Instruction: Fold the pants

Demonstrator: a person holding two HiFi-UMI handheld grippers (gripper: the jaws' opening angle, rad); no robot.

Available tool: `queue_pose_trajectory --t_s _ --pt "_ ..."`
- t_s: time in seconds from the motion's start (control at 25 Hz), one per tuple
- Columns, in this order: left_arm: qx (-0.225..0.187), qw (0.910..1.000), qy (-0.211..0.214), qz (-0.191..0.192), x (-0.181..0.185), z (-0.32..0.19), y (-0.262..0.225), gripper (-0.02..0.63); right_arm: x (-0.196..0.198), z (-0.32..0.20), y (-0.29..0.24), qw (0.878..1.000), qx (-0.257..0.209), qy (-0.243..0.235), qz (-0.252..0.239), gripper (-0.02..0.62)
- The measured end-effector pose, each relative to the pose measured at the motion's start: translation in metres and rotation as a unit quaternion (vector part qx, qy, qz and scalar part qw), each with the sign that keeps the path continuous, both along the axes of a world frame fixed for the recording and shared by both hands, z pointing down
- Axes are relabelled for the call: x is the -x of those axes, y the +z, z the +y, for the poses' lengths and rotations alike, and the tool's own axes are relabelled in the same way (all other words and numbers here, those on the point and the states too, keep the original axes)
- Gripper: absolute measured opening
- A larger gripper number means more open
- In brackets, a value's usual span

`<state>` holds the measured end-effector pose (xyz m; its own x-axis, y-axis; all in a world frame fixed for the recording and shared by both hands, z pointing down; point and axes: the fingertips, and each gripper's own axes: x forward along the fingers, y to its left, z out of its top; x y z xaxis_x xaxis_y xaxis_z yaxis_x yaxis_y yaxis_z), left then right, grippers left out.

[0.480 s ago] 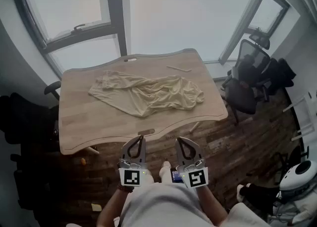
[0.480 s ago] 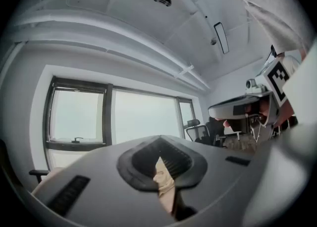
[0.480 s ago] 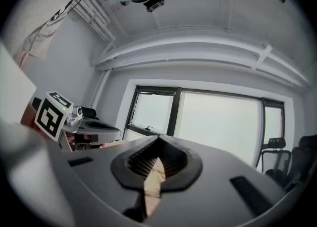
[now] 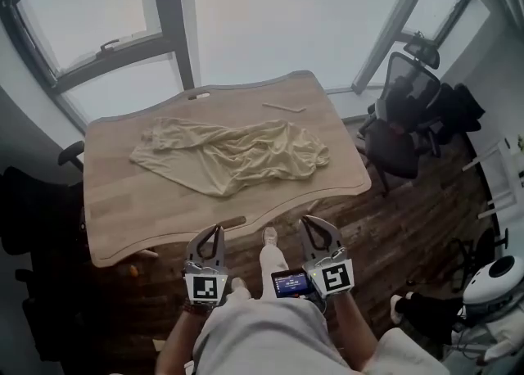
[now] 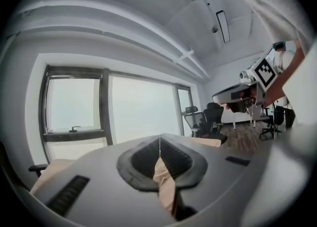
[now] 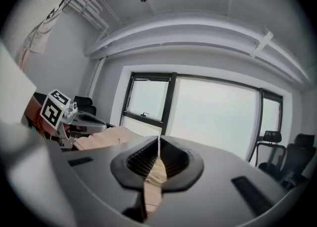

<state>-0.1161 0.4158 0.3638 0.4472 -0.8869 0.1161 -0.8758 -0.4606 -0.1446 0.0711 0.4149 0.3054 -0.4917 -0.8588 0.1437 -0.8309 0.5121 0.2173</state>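
Pants (image 4: 229,155): pale beige, crumpled, unfolded, heavy wrinkles, spread left to right across middle of wooden tabletop (image 4: 115,205). Left gripper (image 4: 207,241) and right gripper (image 4: 318,236): held side by side off near tabletop edge, well apart from pants, jaws together, nothing held.

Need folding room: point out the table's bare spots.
On the table, bare: the near strip between the pants and the front edge, and the right end. Crowded: the middle, under the pants; a stick lies behind them.
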Motion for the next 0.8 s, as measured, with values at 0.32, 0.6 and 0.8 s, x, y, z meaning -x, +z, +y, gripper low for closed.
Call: queue_pose_trajectory --t_s 0.32,0.6,0.8 --pt "0.048 0.9983 0.012 -0.033 -0.036 -0.077 0.041 0.011 -0.061 -0.091 0.058 0.998 0.055 0.001 0.028 0.006" --pt "0.097 0.9937 0.022 -0.051 -0.091 -0.162 0.071 0.037 -0.118 -0.185 0.115 0.99 0.119 -0.047 0.059 0.013" --pt "0.112 0.9885 0.056 -0.086 -0.14 -0.216 0.09 0.041 -0.162 -0.229 0.165 0.983 0.166 -0.054 0.064 0.018"
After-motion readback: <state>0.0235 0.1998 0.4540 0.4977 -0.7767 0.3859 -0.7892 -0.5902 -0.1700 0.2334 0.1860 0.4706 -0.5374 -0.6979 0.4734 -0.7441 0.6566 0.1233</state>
